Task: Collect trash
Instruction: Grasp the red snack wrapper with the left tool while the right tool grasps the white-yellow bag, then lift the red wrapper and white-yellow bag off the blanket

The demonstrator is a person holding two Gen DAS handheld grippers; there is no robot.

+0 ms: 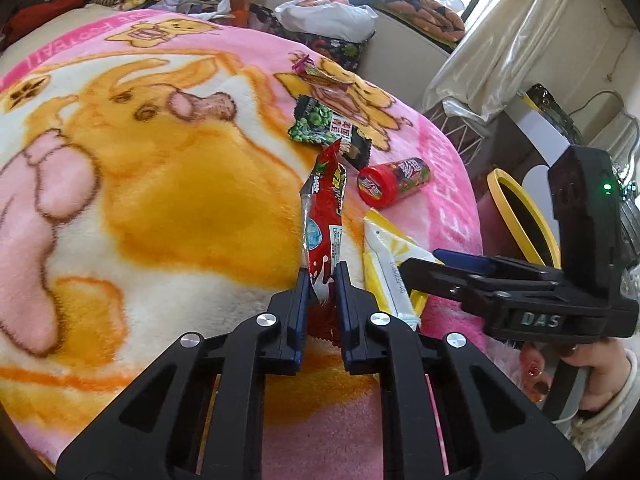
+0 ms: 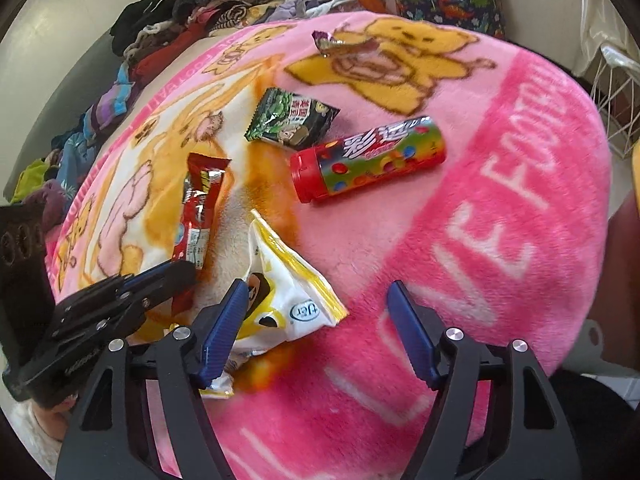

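Note:
My left gripper [image 1: 323, 280] is shut on the near end of a long red snack wrapper [image 1: 326, 216], which also shows in the right wrist view [image 2: 199, 208]. My right gripper [image 2: 316, 300] is open, its left finger over a yellow-and-white wrapper [image 2: 288, 292] that also shows in the left wrist view [image 1: 390, 268]. The right gripper [image 1: 452, 264] shows from the side in the left wrist view. A red candy tube [image 2: 368, 158] [image 1: 394, 180], a green-black packet [image 2: 292, 122] [image 1: 328, 130] and a small purple wrapper [image 2: 326, 42] [image 1: 316, 74] lie further off.
All lies on a pink and orange cartoon blanket [image 2: 500, 216] on a bed. A yellow-rimmed bin [image 1: 524, 212] stands beside the bed at the right. Piled clothes [image 2: 160, 40] line the far side. A white wire basket [image 2: 616, 92] stands at the right.

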